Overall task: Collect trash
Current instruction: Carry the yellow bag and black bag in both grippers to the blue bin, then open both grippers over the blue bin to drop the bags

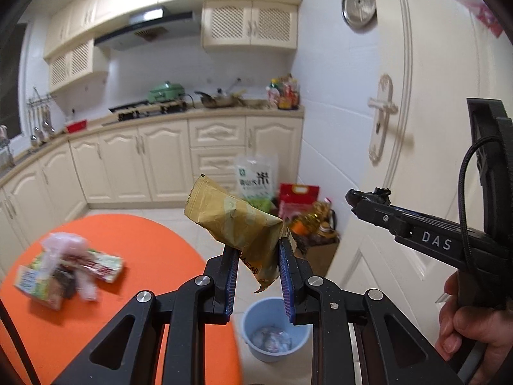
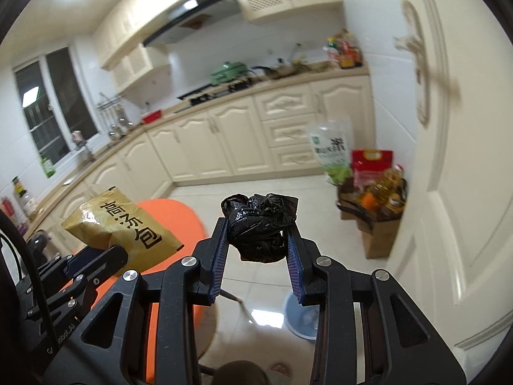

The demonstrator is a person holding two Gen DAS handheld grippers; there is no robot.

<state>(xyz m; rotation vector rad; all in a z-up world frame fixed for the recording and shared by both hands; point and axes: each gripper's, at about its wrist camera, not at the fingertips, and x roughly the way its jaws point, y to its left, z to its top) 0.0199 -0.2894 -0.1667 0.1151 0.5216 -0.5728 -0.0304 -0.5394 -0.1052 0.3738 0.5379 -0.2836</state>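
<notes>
The left hand-held gripper [image 1: 258, 253] has its ribbed blue pads closed onto a crinkled golden-tan foil sachet [image 1: 231, 218], pinched near one end so the rest stands up and leans left. From the right wrist view the sachet's face carries large black Chinese characters, 高汤包. The right hand-held gripper [image 2: 258, 231] clamps a crumpled ball of glossy black plastic film [image 2: 259, 226] between its blue pads, the jaws only partly closed around the wad. In the left wrist view the side of the right hand-held gripper bears the white letters "DAS", and a bare hand [image 1: 474, 327] grips its handle.

Below both, on the pale tiled floor, stands a round light-blue plastic bucket [image 1: 253, 320] with some crumpled wrappers at its bottom. To the left, the round orange worktop [image 1: 144, 240] holds a blurred heap of printed cartons and thin clear plastic [image 1: 64, 266]. By the cream door stands a white-and-green printed bag [image 1: 255, 176], its writing too blurred to read surely.
</notes>
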